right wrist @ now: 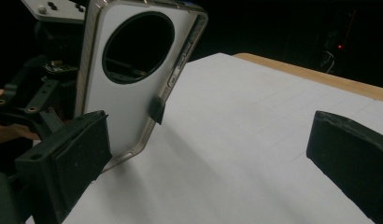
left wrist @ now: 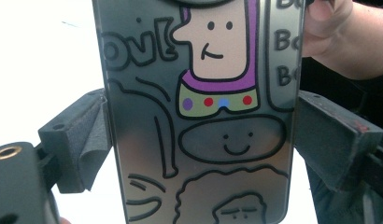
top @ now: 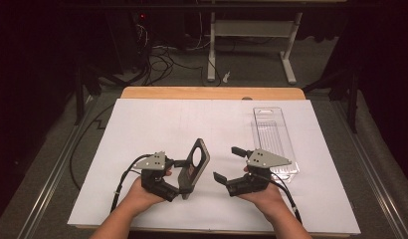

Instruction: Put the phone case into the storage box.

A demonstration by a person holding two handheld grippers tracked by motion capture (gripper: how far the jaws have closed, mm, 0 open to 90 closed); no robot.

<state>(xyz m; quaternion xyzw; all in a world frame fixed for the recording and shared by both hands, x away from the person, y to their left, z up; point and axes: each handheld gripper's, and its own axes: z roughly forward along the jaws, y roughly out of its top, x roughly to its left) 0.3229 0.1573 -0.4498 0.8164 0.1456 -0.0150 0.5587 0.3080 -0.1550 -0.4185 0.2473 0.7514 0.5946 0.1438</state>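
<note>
A phone case [top: 194, 167] stands tilted on its lower edge on the white sheet, and my left gripper [top: 184, 178] is shut on its two long sides. In the left gripper view the case [left wrist: 199, 116] shows a silver back with cartoon drawings, pinched between the black pads [left wrist: 82, 144]. My right gripper [top: 226, 164] stands open just right of the case with nothing in it. In the right gripper view the case [right wrist: 129, 93] shows its pale inner side and a round camera hole, left of the wide gap of my right gripper [right wrist: 213, 163].
A clear plastic package [top: 274, 139] lies flat at the right, just behind my right hand. The white sheet [top: 157, 124] covers the wooden table [top: 212, 93]. Dark floor, cables and a white table frame [top: 252, 30] lie beyond the far edge.
</note>
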